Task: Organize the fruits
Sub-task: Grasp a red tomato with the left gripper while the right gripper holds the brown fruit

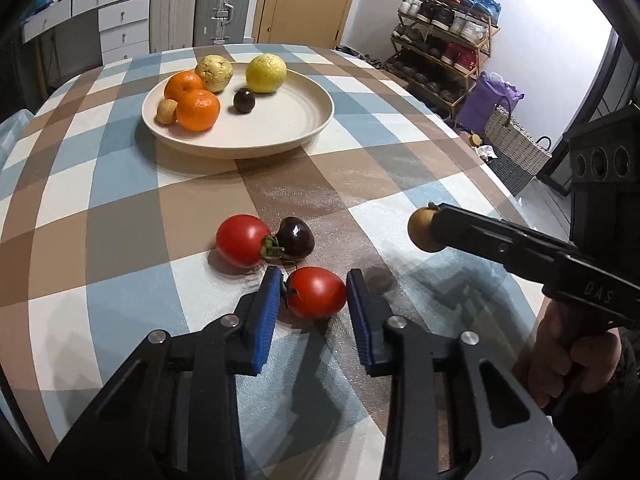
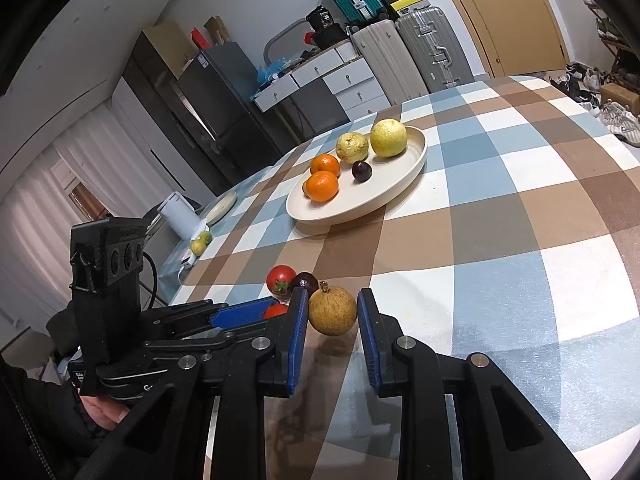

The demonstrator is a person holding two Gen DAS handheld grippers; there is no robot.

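So you've got two grasps going at once. Your left gripper [image 1: 314, 290] straddles the near tomato [image 1: 316, 292] on the checked tablecloth [image 1: 120, 220]: both blue pads [image 1: 266, 316] flank it, but I can't tell whether they touch it or are still a hair off. Close slowly and stop at first contact, since tomato skin probably splits under a hard squeeze. Watch the second tomato [image 1: 242, 240] and the dark cherry-like fruit [image 1: 295, 237] just beyond the fingertips; lift straight up so you don't nudge them.

Your right gripper [image 2: 333, 312] has the brown round fruit [image 2: 332, 311] between its fingers. In the left view it looks lifted off the cloth, so it reads as gripped, yet the right view shows a sliver of gap at the right pad. Treat that hold as marginal.

Target is presumably the cream plate [image 1: 304, 108] at the far side, already holding two oranges, two yellow fruits, a dark one and a small brown one. Free space is front right; drop there.

Hard to make out:
- contact on the near tomato's underside
- the near tomato from the right view, mostly blocked by the left gripper
- species of the brown fruit
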